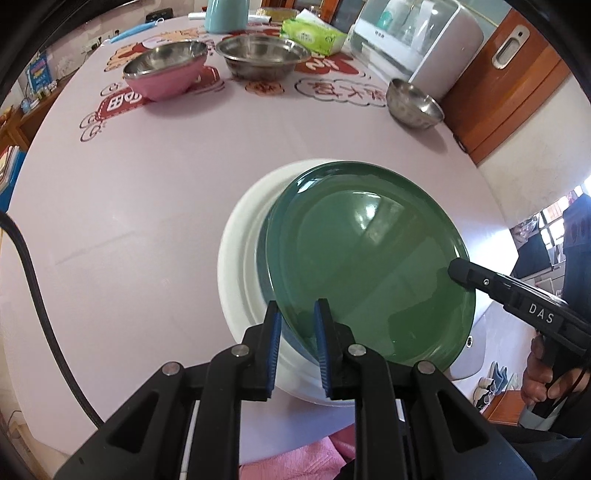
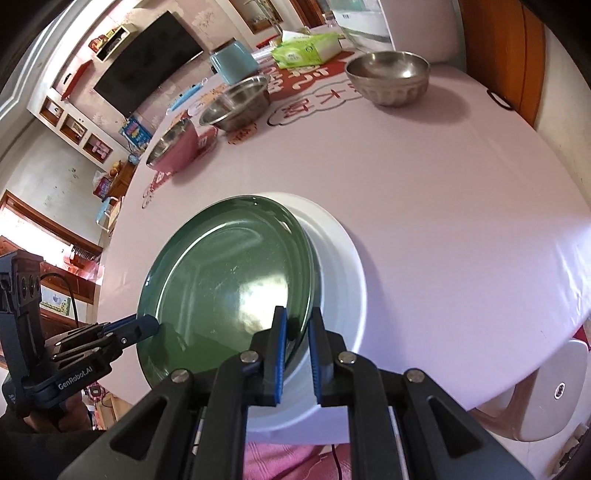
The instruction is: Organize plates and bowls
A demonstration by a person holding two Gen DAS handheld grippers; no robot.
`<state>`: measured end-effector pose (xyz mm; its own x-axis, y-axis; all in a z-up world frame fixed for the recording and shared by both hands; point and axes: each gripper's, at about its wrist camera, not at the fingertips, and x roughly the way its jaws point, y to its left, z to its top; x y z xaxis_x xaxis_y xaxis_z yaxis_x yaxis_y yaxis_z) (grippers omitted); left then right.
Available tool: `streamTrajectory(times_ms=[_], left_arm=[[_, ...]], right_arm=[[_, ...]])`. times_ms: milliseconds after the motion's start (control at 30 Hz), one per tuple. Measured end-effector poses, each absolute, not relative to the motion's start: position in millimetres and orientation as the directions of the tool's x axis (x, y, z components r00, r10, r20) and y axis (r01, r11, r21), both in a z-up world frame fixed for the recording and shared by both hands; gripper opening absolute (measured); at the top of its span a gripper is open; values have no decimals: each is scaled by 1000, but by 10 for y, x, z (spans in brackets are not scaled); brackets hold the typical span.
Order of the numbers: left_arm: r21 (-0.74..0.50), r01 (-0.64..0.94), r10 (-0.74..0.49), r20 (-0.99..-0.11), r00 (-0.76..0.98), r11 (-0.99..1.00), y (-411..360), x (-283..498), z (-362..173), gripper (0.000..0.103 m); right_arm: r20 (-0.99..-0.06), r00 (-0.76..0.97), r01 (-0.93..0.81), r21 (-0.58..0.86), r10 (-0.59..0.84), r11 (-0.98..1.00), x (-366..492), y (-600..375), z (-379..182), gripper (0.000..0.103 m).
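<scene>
A green plate hangs slightly tilted just over a white plate that lies on the pink table near its front edge. My left gripper is shut on the green plate's near rim, one blue pad above it and one below. In the right wrist view, the left gripper comes in from the left edge. My right gripper is shut on the opposite part of the rim. In the left wrist view, the right gripper reaches in from the right, a hand behind it.
At the far side of the table stand a pink bowl with a steel inside, a wide steel bowl and a small steel bowl. Behind them are a green tissue pack, a blue container and a white appliance.
</scene>
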<state>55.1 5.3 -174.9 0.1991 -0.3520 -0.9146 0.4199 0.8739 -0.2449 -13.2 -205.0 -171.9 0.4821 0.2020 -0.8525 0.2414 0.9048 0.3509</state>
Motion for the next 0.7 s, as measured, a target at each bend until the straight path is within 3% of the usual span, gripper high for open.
streamTrajectory(times_ms=[333, 700], left_arm=[[-198, 392, -288, -940, 185, 898, -14, 533, -1854, 16], [-191, 418, -300, -930, 211, 888, -77, 526, -1773, 16]], right_arm=[[-871, 444, 211, 328, 209, 921, -120, -2061, -1778, 12], [-887, 426, 171, 274, 179, 947, -86, -1995, -1766, 16]])
